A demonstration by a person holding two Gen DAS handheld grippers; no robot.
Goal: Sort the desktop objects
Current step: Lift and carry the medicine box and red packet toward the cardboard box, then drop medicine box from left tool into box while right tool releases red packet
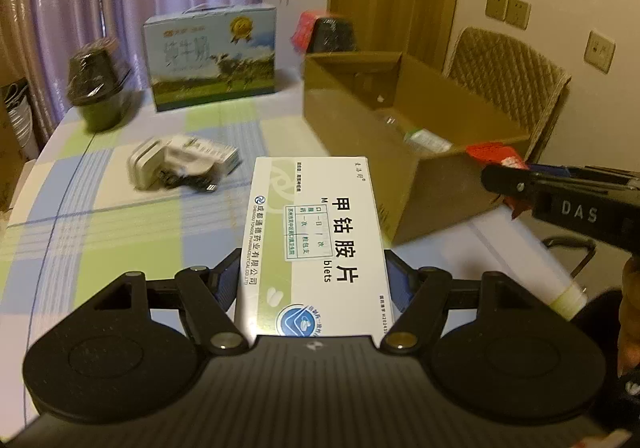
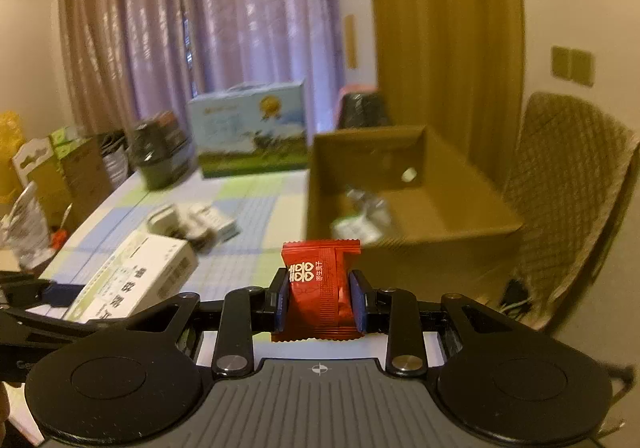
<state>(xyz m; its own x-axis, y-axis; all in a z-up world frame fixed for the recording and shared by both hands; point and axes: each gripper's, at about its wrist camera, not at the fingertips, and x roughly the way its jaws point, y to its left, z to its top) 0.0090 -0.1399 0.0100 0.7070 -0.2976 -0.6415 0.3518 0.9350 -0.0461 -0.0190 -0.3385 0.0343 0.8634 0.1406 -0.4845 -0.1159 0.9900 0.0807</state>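
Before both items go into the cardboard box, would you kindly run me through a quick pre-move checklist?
1. Left tongs shut on the medicine box: ok.
2. Right tongs shut on the red candy packet: ok.
3. Cardboard box open on top: ok.
4. Room left inside the box: ok, a few items at the bottom.
5. Charger pile clear of the path: ok, off to the left.
6. Spacing between both tongs: cannot tell.

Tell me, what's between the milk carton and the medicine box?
A white charger and small packets lie on the checked tablecloth between milk carton and medicine box, seen from the left wrist.
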